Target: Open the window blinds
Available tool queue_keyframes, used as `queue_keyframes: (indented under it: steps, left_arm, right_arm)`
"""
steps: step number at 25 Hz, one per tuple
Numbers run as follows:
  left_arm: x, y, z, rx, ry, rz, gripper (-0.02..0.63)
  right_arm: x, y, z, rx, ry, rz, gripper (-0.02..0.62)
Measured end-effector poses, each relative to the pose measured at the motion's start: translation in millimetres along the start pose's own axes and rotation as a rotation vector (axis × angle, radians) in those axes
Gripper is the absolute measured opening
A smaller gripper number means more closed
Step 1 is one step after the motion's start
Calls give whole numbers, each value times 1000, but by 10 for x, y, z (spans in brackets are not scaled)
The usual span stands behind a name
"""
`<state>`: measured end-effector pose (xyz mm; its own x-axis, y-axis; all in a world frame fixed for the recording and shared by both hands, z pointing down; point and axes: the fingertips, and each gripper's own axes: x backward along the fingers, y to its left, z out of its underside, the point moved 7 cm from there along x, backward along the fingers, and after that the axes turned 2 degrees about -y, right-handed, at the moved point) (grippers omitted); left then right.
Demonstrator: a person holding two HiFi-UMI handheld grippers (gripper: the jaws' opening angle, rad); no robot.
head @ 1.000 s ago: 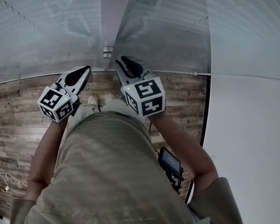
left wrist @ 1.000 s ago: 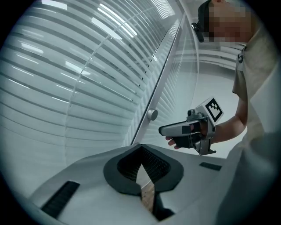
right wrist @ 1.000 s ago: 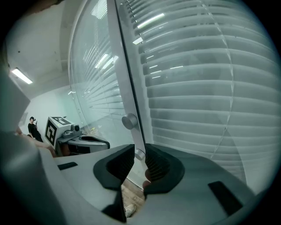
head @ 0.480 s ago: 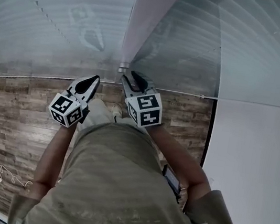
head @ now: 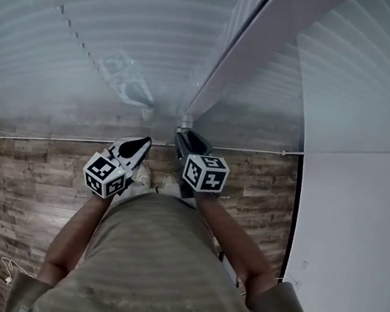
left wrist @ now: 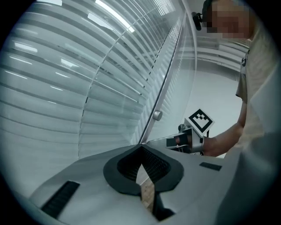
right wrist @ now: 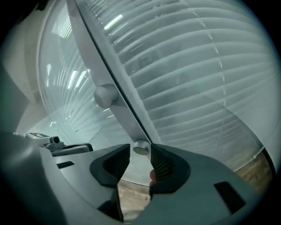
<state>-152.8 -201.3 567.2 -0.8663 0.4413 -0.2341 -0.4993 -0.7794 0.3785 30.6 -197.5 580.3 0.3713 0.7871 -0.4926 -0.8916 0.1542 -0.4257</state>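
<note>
Window blinds (head: 125, 43): 2 slatted panels, left one and right one (head: 371, 77), lowered nearly to the wood floor (head: 13, 180), slats flat and shut. 1 grey upright bar (head: 274, 39) stands between them. The right gripper view shows 2 round knobs on that bar: upper knob (right wrist: 105, 96) and lower knob (right wrist: 141, 147) at the bar's bottom end. 1 thin cord (left wrist: 88, 101) runs down the left panel

2 grippers. Right gripper (head: 185, 137) is at the bar's foot, its fingers (right wrist: 164, 165) released and standing either side of the lower knob; they have just been opening, with the knob between the tips and not clamped. Left gripper (left wrist: 141, 151) is beside it, clear of the bar, fingers (left wrist: 153, 165) clenched tip to tip on nothing

Vs a second ago: head camera has tipped up, showing more blind and less floor. Both grippers sit lower in frame and closer together. The right one was off to the side of the knob, now straddles it
</note>
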Motion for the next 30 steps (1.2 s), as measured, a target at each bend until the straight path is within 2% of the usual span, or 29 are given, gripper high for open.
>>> queue_keyframes:
  steps: [5, 7, 9, 11, 14, 16, 18, 19, 20, 21, 22, 23, 25, 27, 30]
  left_arm:
    - [0, 279, -46, -1, 5, 36, 12]
    - [-22, 370, -47, 0, 9, 43, 12]
    - [-61, 479, -22, 1, 16, 44, 12]
    - [-85, 563, 1, 2, 19, 39, 12]
    - [-94, 612, -3, 12, 26, 44, 12]
    - [-130, 652, 7, 15, 42, 55, 12]
    - [-167, 697, 13, 12, 60, 66, 12]
    - [-170, 700, 13, 8, 66, 74, 12]
    - [-164, 691, 15, 1, 70, 82, 12]
    - [-158, 683, 23, -7, 75, 89, 12]
    - [-155, 688, 39, -12, 80, 90, 12]
    - [-158, 707, 55, -10, 86, 83, 12]
    - [-189, 742, 41, 16, 85, 65, 12]
    - [-222, 732, 7, 44, 74, 56, 12]
    - [-227, 747, 75, 72, 83, 37, 12]
  right_arm:
    - [-198, -97, 60, -150, -50, 17, 133]
    - [-242, -168, 54, -178, -75, 30, 132]
    - [-301, -223, 54, -159, -80, 63, 132]
    - [-347, -200, 18, -27, -33, 157, 127]
    - [-388, -40, -44, 301, 86, 347, 127]
    - [-430, 45, -44, 503, 119, 437, 126]
    - [-484, 77, -22, 629, 113, 489, 127]
    - [-494, 83, -6, 635, 102, 491, 127]
    - [-487, 75, 9, 587, 86, 472, 127]
    - [-469, 42, 24, 483, 66, 431, 129]
    - [-446, -15, 34, 343, 43, 376, 132]
    - [-422, -85, 29, 200, 19, 321, 170]
    - [-377, -218, -30, -13, -19, 219, 206]
    - [-335, -316, -30, -210, -37, 92, 204]
    - [-348, -457, 111, -593, -83, -110, 204]
